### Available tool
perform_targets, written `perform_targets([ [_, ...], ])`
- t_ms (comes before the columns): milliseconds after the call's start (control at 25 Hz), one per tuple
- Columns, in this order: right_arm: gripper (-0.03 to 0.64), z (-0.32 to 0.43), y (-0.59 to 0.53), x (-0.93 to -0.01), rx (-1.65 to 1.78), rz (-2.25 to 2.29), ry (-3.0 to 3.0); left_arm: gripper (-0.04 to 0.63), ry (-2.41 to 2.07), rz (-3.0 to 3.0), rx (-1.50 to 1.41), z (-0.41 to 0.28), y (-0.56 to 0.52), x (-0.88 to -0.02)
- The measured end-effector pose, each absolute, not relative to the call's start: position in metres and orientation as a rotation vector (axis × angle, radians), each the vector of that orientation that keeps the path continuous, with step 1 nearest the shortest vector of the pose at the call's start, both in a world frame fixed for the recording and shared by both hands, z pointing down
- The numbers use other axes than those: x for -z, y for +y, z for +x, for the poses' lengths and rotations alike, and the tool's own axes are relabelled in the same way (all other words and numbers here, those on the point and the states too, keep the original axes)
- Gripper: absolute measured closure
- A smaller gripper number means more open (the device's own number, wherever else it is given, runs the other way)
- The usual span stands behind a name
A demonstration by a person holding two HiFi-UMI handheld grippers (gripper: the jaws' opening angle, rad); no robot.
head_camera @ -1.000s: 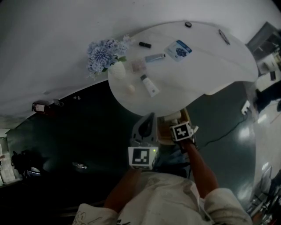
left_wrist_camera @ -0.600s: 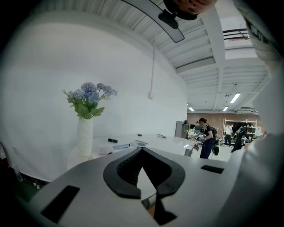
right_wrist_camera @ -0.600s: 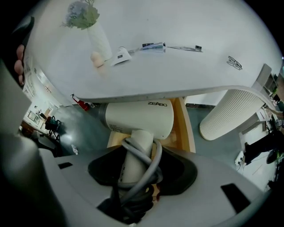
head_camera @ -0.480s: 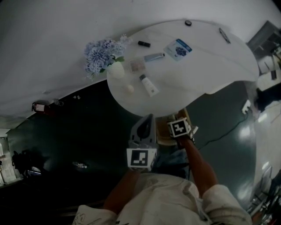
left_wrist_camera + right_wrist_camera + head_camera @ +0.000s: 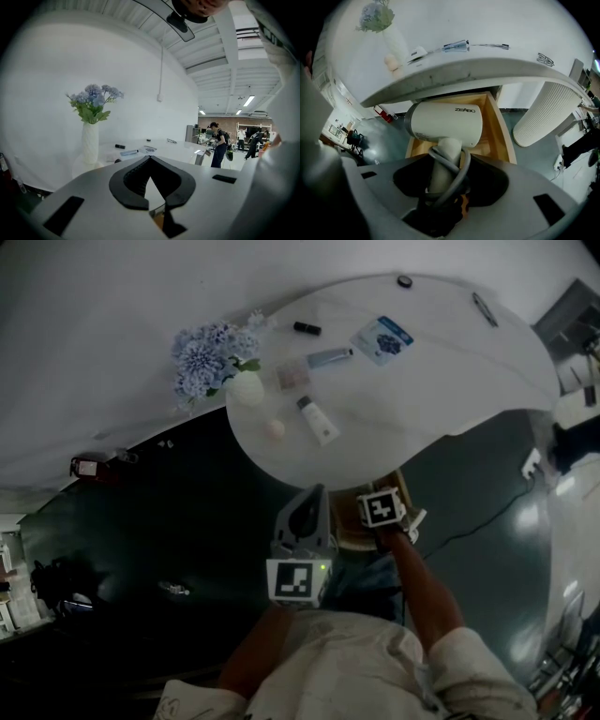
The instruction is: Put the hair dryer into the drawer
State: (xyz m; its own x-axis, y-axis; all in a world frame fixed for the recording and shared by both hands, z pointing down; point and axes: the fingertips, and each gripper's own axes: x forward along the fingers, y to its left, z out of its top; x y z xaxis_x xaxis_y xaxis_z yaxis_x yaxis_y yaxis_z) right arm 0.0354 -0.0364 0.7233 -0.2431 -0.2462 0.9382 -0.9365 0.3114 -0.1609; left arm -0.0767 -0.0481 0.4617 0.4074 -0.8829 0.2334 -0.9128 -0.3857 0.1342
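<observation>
Hair dryer [image 5: 445, 124] hangs right over the open drawer [image 5: 499, 129], its fat white head pointing down into the wooden box. The right gripper [image 5: 443, 183] has it by the handle. Its fingers [image 5: 490, 185] are squeezed around that handle and around the gray cord [image 5: 459, 171] that is wound on it. I cannot tell if the head is touching the drawer bottom yet.

The drawer sticks out from under the edge of the white tabletop [image 5: 441, 381]. Up on top sit a vase of blue flowers [image 5: 211, 357] and a few small things, all well apart from the dryer.

The left gripper [image 5: 150, 161] is held out level just beside the right one. Its fingers [image 5: 126, 183] are closed tip to tip with nothing between them.

I would say this is the putting-in step, and it looks almost done. Next the dryer has to go down until it lies flat inside the wooden walls, without bumping the tabletop's edge above. Then the right fingers must let go and come up clear of the cord. After that the drawer may need a push shut.
</observation>
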Motion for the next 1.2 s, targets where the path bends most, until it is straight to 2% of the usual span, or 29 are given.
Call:
perform_targets([
  [800, 0.402, 0.029, -0.077, -0.725, -0.883, 1.177, -1.833, 0.594, -1.568, 2.403, -0.196, -0.077, -0.059, -0.474],
  [1200, 0.402, 0.030, -0.066, -0.767, -0.922, 1.164, -1.775, 0.594, -1.585, 2.367, -0.234, -0.087, -0.062, -0.485],
])
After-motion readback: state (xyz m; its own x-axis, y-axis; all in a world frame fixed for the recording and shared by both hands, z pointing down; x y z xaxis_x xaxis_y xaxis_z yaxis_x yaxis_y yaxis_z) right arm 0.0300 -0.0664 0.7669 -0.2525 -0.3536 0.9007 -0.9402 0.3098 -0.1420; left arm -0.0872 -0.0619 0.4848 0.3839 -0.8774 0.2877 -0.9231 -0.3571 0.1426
